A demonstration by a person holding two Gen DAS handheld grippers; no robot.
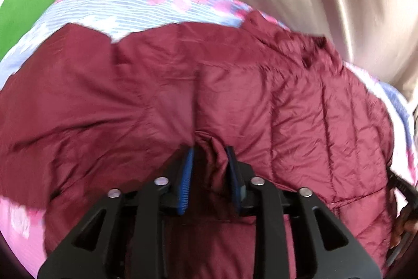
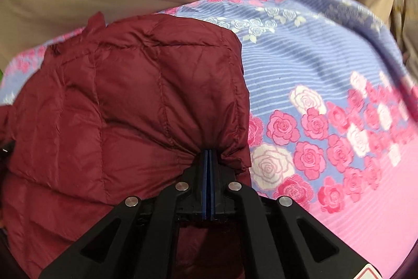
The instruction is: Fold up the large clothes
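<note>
Maroon jacket (image 2: 125, 101), green patch (image 1: 23, 7) left-view only

Maroon quilted jacket (image 2: 130, 101); pink-rose, blue-striped bedsheet (image 2: 326, 75).

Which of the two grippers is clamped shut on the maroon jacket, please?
The right gripper: its blue pads meet, pinching the maroon jacket. The left gripper stands apart, with a fold between its pads unpressed.
</note>
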